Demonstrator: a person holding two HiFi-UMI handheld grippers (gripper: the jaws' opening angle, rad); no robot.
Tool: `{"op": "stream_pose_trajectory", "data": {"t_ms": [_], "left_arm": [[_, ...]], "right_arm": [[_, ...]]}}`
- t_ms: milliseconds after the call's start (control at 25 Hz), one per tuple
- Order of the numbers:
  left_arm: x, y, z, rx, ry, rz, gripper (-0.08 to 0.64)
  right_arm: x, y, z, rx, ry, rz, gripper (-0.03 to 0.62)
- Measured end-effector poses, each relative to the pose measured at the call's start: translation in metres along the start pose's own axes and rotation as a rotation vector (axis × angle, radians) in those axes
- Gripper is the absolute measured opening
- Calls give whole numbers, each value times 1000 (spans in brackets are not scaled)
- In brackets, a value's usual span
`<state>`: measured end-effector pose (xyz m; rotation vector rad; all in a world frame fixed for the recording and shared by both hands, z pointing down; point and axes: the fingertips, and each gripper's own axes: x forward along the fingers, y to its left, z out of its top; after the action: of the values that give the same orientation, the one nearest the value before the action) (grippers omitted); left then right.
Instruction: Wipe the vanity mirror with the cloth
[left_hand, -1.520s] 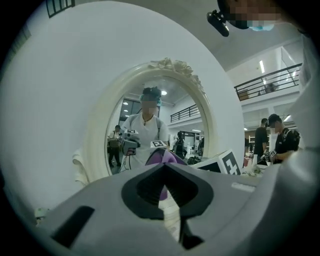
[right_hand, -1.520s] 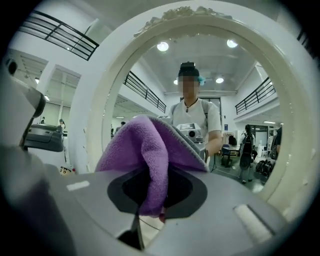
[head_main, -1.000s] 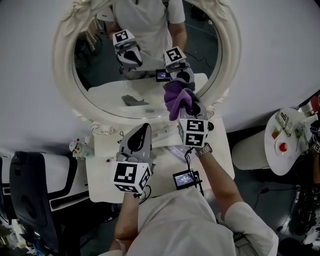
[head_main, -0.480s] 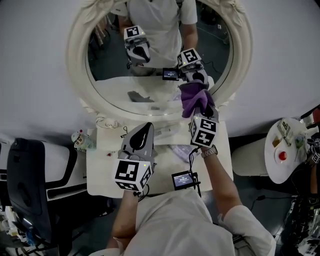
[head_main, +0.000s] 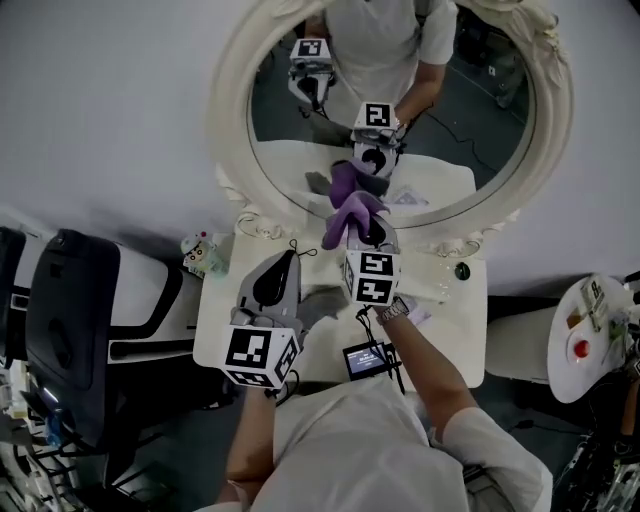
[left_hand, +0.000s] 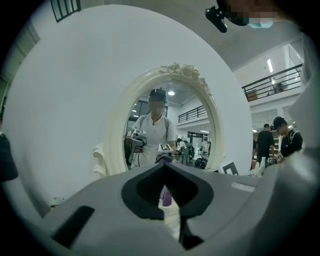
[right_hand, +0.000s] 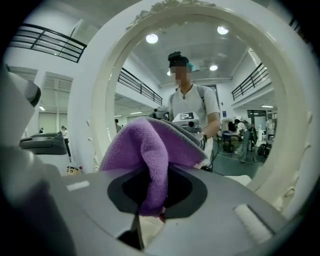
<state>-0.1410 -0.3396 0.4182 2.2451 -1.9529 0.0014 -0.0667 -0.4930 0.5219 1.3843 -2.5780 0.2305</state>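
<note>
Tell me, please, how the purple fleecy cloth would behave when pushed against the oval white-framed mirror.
Probably floppy: the purple fleecy cloth droops over the right gripper. Likely light and grippy, since its pile looks soft.

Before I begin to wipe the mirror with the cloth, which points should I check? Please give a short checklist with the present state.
1. Cloth held in the right gripper: ok, jaws shut on it.
2. Cloth at the mirror: ok, by the lower glass.
3. Cloth touching the glass: cannot tell.
4. Left gripper out of the way: ok, shut, empty, over the table.
5. Figurine clear of both grippers: ok.
</note>
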Motion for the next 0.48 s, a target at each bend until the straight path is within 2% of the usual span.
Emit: {"op": "stream_pose_trajectory", "data": {"t_ms": [240, 400, 480], "left_arm": [[-38, 47, -11, -14, 25, 162, 2], [-53, 68, -18, -17, 44, 236, 2], [-54, 74, -22, -19, 54, 254, 2]], "right_arm": [[41, 77, -15, -42, 42, 126, 66], [63, 96, -28, -46, 74, 149, 66], [68, 97, -31, -40, 60, 151, 65]]}}
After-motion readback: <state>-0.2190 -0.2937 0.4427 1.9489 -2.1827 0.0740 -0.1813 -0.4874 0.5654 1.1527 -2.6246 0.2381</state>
